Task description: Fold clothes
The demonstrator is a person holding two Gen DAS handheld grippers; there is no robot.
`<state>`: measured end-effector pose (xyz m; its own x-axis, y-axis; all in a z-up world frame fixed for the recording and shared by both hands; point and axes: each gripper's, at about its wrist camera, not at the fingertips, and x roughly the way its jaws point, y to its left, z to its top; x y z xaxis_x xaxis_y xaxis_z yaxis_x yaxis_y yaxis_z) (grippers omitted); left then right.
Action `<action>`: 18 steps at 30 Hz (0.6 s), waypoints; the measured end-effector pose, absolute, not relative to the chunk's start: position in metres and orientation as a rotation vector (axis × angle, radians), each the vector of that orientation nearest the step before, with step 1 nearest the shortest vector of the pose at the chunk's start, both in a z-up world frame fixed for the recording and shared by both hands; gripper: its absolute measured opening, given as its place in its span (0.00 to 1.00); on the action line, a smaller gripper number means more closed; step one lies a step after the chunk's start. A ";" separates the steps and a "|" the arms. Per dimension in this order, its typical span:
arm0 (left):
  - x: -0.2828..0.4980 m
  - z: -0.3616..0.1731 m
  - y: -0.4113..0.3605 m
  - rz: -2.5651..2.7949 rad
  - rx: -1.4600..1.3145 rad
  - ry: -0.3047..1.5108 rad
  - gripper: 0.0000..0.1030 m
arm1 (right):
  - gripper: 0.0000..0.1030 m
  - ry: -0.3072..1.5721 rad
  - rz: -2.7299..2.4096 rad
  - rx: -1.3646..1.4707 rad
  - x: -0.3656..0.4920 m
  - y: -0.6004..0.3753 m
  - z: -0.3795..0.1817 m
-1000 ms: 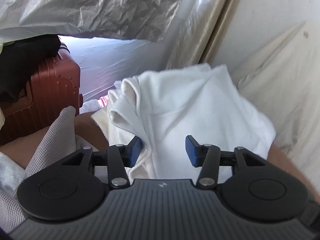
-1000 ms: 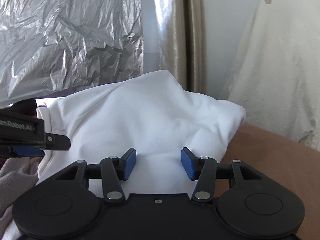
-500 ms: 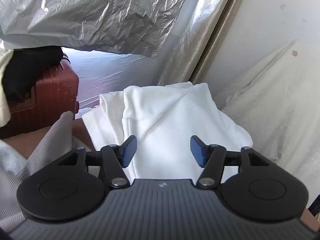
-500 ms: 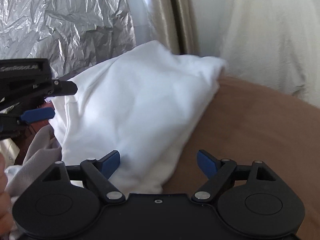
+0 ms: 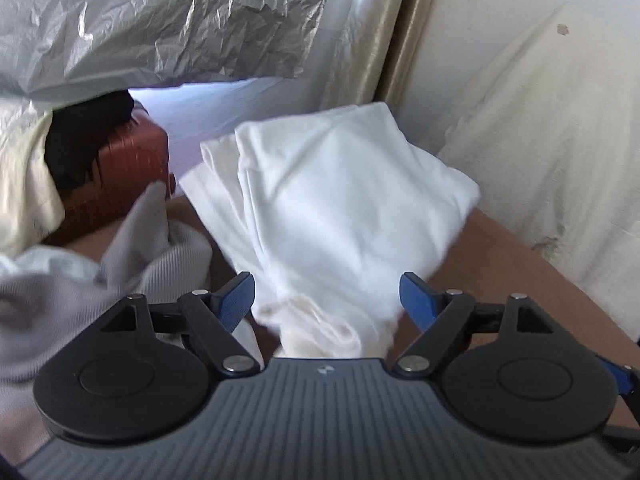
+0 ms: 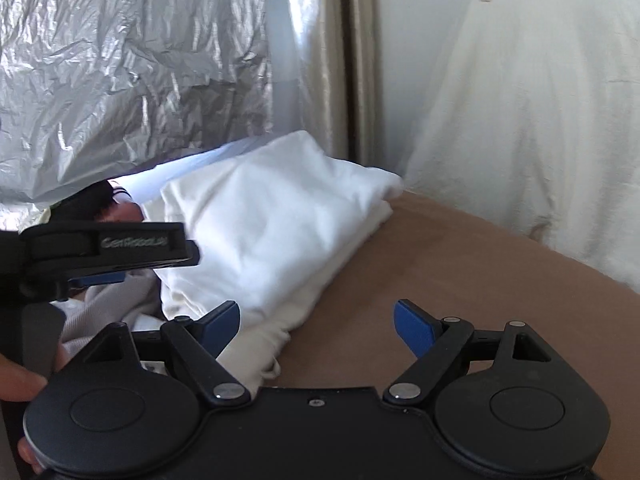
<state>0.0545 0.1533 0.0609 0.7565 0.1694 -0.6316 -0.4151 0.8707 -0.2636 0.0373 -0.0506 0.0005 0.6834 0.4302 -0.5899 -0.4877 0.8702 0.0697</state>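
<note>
The white garment [image 5: 340,208] lies folded in a neat stack at the centre of the frame, on the brown surface [image 6: 460,280]. My left gripper [image 5: 326,296] has just been opening and my right gripper [image 6: 316,320] stands wide; neither presses on cloth. This piece looks done; the grey clothes [image 5: 80,280] at lower left remain unfolded.
</note>
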 end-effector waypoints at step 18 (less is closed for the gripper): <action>-0.015 0.078 0.068 0.215 -0.373 0.598 0.80 | 0.85 0.627 0.339 -0.066 -0.031 -0.108 0.018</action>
